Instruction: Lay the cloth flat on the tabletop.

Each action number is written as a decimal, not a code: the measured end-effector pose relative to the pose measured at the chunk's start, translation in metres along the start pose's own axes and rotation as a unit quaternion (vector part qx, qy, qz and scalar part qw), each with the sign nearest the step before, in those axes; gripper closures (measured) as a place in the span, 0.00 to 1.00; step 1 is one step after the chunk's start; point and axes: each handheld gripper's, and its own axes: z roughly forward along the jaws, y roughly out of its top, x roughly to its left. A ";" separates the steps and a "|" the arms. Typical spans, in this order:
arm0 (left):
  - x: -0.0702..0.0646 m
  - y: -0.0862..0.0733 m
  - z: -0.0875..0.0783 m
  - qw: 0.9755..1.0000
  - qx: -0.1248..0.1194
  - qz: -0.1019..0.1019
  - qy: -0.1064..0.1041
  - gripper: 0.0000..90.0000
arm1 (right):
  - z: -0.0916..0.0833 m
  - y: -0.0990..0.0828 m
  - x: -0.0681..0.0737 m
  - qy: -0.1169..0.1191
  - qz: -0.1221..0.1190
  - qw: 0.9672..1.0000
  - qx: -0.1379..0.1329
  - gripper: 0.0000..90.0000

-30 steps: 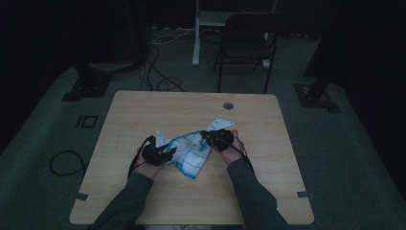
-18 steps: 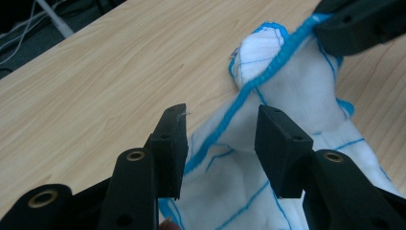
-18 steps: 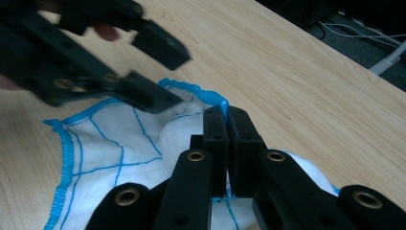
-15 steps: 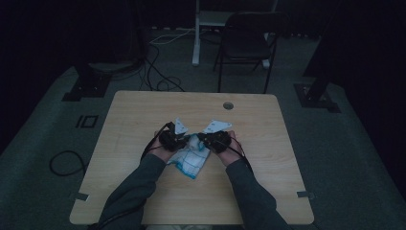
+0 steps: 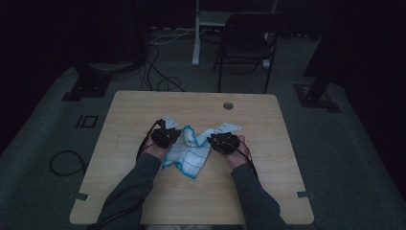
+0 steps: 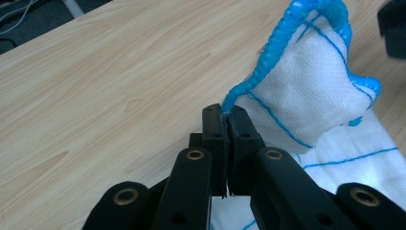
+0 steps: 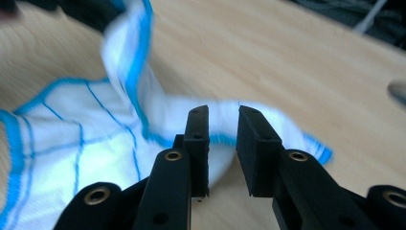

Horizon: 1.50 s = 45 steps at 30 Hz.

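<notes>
Left tool (image 6: 225,115) we've clamped on 1 cloth's (image 5: 187,152) blue hem; right tool (image 7: 221,125) jaws just opening, parted, cloth behind, on desk (image 5: 268,124).

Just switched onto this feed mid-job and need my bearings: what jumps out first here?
A white cloth with blue edging and blue grid lines lies crumpled at the middle of the wooden table, bright in a dark room. The left gripper is shut on its blue hem; the right gripper has just been opening, its jaws now apart with a fold of cloth behind them.

Parted claw (image 7: 221,143) over cloth (image 7: 95,139)
</notes>
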 end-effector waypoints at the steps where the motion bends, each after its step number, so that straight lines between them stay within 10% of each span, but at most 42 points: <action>1: 0.003 -0.001 0.000 1.000 -0.001 -0.006 0.001 0.98 | 0.005 -0.007 -0.002 -0.001 0.010 1.000 0.012 0.83; 17: 0.032 -0.010 -0.003 0.997 -0.009 -0.078 0.013 0.98 | 0.038 -0.022 -0.012 0.051 0.112 0.992 0.031 0.76; 22: 0.045 -0.018 -0.003 0.995 -0.005 -0.104 0.015 0.99 | 0.047 -0.017 -0.003 0.058 0.102 0.992 0.037 0.97; 37: 0.069 -0.045 0.007 0.985 0.031 -0.169 0.022 0.95 | 0.036 -0.009 0.007 0.057 0.077 0.995 0.026 0.99; 45: 0.053 -0.050 -0.011 0.986 0.018 -0.163 0.022 0.81 | 0.038 -0.008 0.011 0.059 0.077 0.995 0.025 0.99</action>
